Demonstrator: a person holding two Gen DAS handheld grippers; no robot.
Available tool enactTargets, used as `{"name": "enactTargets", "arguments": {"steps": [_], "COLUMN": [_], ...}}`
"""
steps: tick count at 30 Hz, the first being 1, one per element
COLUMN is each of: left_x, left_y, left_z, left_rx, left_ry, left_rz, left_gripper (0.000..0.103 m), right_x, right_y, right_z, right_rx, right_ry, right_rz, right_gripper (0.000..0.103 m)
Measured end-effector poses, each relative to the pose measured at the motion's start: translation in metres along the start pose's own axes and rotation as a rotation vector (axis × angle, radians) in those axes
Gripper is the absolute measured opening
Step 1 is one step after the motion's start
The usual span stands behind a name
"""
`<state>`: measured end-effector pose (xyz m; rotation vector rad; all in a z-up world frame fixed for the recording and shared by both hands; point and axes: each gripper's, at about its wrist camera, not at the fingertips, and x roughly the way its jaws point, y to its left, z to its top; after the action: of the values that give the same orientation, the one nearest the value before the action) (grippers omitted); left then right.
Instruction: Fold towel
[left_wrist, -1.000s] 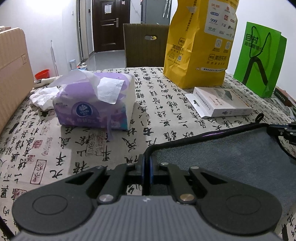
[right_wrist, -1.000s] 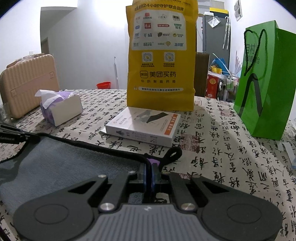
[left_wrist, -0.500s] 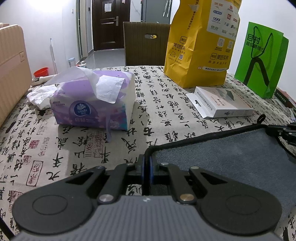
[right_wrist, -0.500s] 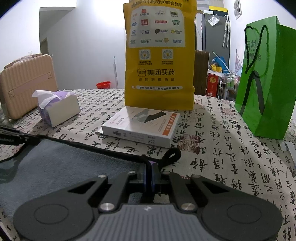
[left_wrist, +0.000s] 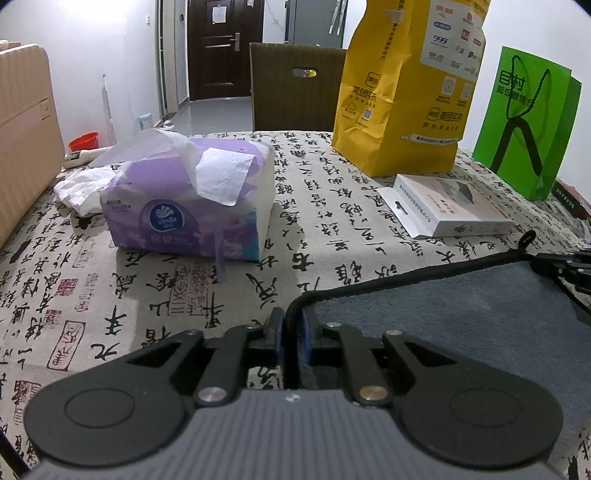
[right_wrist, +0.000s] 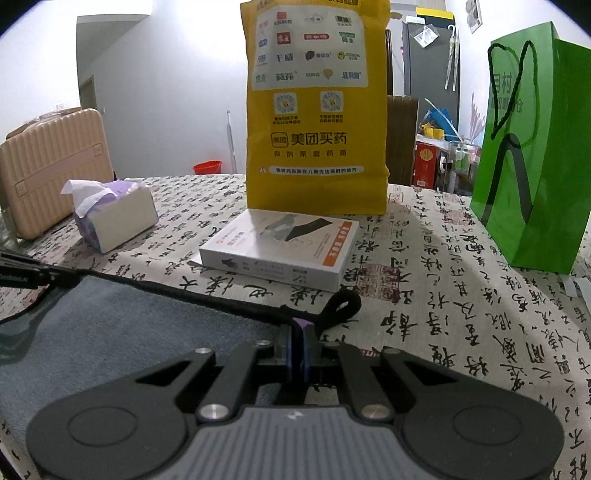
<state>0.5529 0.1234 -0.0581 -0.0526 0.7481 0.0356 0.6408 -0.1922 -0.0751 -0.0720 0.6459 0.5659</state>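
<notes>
The jaws of the left gripper (left_wrist: 293, 325) are closed on the black-piped corner of the grey towel (left_wrist: 461, 317); those of the right gripper (right_wrist: 299, 341) are clamped on the opposite corner, beside its hanging loop (right_wrist: 341, 306). The towel is stretched between them over the bench (left_wrist: 147, 295). Ahead of the jaws, a tissue pack (left_wrist: 192, 206), white box (right_wrist: 284, 251) and yellow bag (right_wrist: 317, 110) are seen.

A purple tissue pack (left_wrist: 188, 206) sits on the surface (left_wrist: 314, 206) (its cloth is covered in black writing). A tall yellow bag (right_wrist: 317, 110) stands just behind a flat white box (right_wrist: 284, 251). A green bag (right_wrist: 535, 147) stands near them.
</notes>
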Motion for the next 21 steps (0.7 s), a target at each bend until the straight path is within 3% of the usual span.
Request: {"name": "enactTargets", "arguments": {"steps": [3, 4, 6, 9, 11, 15, 21], "left_x": [0.002, 0.003, 0.005, 0.005, 0.005, 0.008, 0.002], "left_y": [0.003, 0.005, 0.009, 0.011, 0.011, 0.010, 0.007], "left_z": [0.000, 0.001, 0.001, 0.001, 0.000, -0.001, -0.001], "left_rx": [-0.014, -0.024, -0.036, -0.034, -0.039, -0.035, -0.019], "left_ry": [-0.006, -0.004, -0.001, -0.006, -0.013, -0.013, -0.034], "left_rz": [0.027, 0.032, 0.045, 0.059, 0.065, 0.074, 0.057], "left_gripper": [0.038, 0.050, 0.058, 0.073, 0.092, 0.096, 0.102], "right_x": [0.001, 0.001, 0.001, 0.001, 0.002, 0.002, -0.001], "right_y": [-0.003, -0.005, -0.006, -0.006, -0.005, -0.004, -0.005], "right_z": [-0.001, -0.002, -0.003, -0.003, -0.003, -0.003, -0.001], "right_rx": [0.021, 0.031, 0.037, 0.043, 0.038, 0.031, 0.037], "right_ry": [-0.001, -0.001, -0.003, -0.004, -0.001, 0.000, -0.003], "right_rz": [-0.015, -0.019, -0.024, -0.039, -0.043, -0.055, -0.070], "right_gripper": [0.019, 0.025, 0.032, 0.057, 0.069, 0.078, 0.080]}}
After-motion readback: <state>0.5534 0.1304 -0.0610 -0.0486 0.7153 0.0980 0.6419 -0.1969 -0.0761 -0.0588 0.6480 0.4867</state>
